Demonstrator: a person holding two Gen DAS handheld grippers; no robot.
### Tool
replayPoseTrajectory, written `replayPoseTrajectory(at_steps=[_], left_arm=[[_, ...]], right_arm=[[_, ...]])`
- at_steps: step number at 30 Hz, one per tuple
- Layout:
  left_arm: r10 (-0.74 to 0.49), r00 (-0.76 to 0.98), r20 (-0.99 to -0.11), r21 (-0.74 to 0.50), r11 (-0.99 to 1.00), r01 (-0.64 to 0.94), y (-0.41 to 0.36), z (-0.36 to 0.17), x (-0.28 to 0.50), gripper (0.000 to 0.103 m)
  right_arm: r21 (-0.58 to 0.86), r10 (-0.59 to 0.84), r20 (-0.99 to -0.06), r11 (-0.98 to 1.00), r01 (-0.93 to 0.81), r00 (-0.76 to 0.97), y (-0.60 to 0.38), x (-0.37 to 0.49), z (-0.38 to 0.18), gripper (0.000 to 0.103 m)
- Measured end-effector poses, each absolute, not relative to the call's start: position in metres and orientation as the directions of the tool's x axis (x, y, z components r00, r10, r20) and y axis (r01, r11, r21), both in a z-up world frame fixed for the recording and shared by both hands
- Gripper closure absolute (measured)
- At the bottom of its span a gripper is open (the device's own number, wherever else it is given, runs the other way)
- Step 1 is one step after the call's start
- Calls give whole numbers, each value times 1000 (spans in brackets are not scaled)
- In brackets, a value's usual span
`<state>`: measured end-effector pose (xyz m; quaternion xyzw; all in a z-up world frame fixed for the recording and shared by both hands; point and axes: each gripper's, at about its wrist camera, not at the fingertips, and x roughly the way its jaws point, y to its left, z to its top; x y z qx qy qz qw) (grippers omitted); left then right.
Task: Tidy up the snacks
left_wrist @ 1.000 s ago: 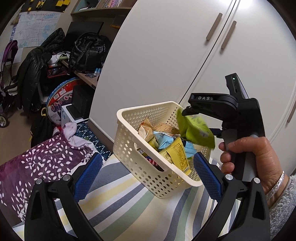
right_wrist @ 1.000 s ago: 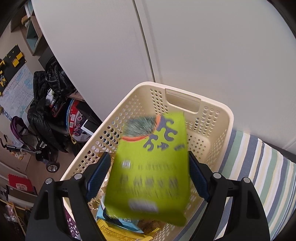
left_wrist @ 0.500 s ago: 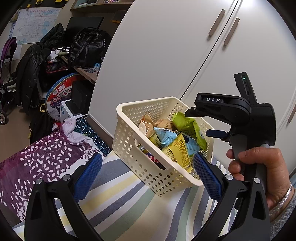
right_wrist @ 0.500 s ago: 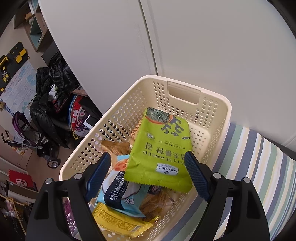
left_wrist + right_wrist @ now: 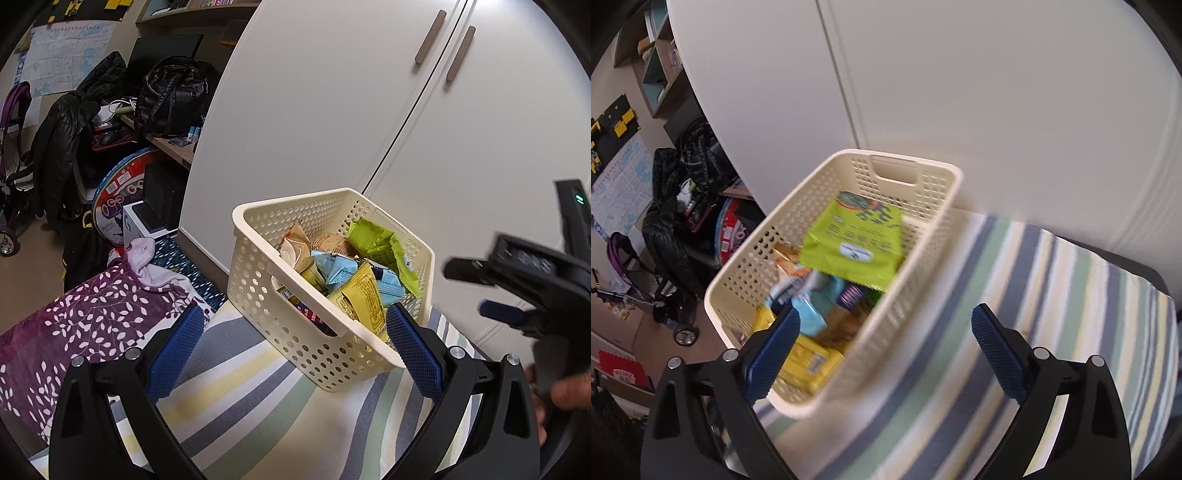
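Cream basket (image 5: 325,332) on a striped cloth (image 5: 258,417), at the cloth's far left corner, just beside white cupboard doors (image 5: 332,110). Packed with snack packets: a green bag (image 5: 855,240) lying on top toward the far, handled end, leaning on the wall there; a light blue pack (image 5: 338,267) mid-basket; a yellow pack (image 5: 364,301) tilted against the near wall; a tan wrapper (image 5: 295,245) by the left wall. Others underneath, too jumbled to tell apart.

Left gripper (image 5: 295,341) spread wide, empty, pads (image 5: 177,350) apart, hovering short of the basket's near corner. Right gripper (image 5: 884,352) likewise spread wide and empty, above the basket's near right wall, one pad (image 5: 772,354) over the packets, the other over the cloth. Seen from the left wrist as a blurred black tool at the right edge, gripped by a hand (image 5: 565,391).

Right-wrist view smeared by motion; print on the packs unreadable.

Beyond the cloth's left edge, a purple leaf-print blanket (image 5: 74,332). Further back, a black bag (image 5: 170,96) on a shelf, a dark jacket (image 5: 62,140), a stroller (image 5: 14,166).
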<state>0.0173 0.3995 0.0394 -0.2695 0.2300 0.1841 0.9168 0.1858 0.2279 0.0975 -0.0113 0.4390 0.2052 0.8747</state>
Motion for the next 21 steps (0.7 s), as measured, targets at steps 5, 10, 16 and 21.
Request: replayPoseTrajectory(at_steps=[5,10,16,21], left_arm=[[193,822,-537,-404,796,-451,400,38,20,3],[118,816,-565,-396,829,-394,402,48,25,3],[108,818,-564,-297,899,-324,410,82,5,3],[169,819,-549,-191,928,-320,420,111,-20,3]], right_arm=[[134,312,-753,935,-329,580,184,148,111,5],[99,279,-715,948,-302,641,153,111,128,5],[42,247,-629,957,-285,737,146,63,141,5],[-14,221,-538,963,-271,813,156,32,147,5]])
